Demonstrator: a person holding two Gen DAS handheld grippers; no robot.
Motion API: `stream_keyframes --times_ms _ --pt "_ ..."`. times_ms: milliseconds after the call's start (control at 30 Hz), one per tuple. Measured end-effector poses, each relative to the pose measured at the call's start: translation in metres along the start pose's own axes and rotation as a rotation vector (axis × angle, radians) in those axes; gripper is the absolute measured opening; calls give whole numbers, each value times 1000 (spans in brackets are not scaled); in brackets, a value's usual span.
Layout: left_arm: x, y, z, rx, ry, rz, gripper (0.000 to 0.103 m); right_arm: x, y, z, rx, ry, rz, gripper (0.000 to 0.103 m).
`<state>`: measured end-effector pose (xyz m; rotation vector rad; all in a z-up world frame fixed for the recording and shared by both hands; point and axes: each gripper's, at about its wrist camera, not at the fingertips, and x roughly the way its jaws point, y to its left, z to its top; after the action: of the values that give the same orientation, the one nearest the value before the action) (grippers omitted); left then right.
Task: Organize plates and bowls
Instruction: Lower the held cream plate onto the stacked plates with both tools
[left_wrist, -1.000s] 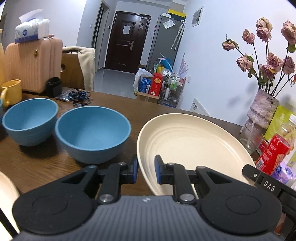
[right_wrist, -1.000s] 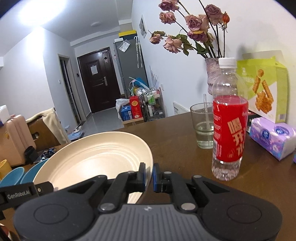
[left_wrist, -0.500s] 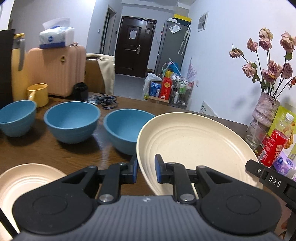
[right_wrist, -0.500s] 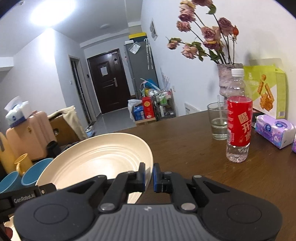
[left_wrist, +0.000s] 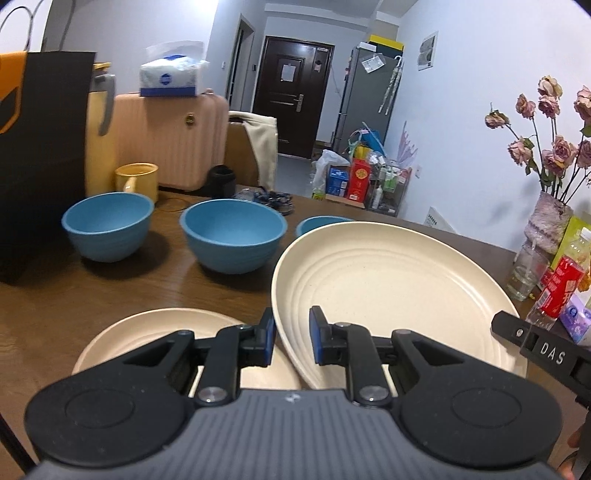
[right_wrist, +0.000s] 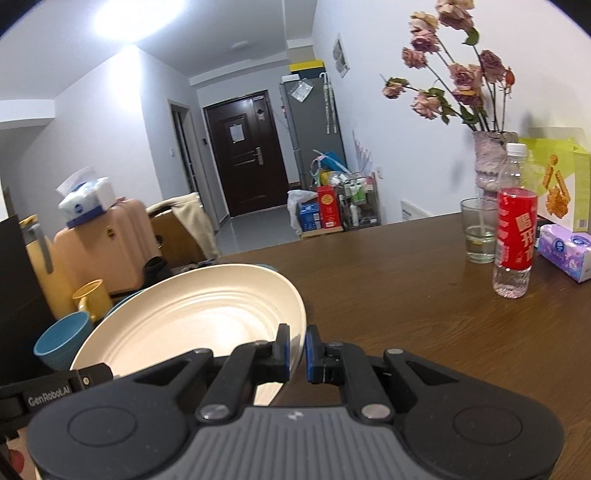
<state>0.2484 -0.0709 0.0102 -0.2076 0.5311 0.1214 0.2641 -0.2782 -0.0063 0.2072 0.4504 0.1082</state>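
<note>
Both grippers hold one cream ribbed plate (left_wrist: 388, 288) above the brown table. My left gripper (left_wrist: 291, 341) is shut on its left rim. My right gripper (right_wrist: 297, 350) is shut on its right rim, and the plate (right_wrist: 192, 325) tilts up to the left in that view. A second cream plate (left_wrist: 162, 332) lies on the table just below and left of the held one. Three blue bowls stand beyond: one at left (left_wrist: 107, 225), one in the middle (left_wrist: 232, 240), and one (left_wrist: 317, 223) mostly hidden behind the held plate.
A yellow mug (left_wrist: 136, 181), a black bag (left_wrist: 40, 155) and a pink suitcase (left_wrist: 170, 136) stand at the far left. A red-labelled bottle (right_wrist: 515, 236), a glass (right_wrist: 480, 230), a vase of roses (right_wrist: 491, 162), tissues (right_wrist: 565, 247) and a snack box (right_wrist: 557, 177) stand at right.
Both grippers carried the plate left and back. The second cream plate has come into view below it, and the bottle and vase have drawn away to the right.
</note>
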Motion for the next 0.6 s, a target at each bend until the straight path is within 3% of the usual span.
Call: stream_keyframes --times_ms 600 --pt "-18 92 -21 -32 27 96 19 6 84 -50 -57 94 78 9"
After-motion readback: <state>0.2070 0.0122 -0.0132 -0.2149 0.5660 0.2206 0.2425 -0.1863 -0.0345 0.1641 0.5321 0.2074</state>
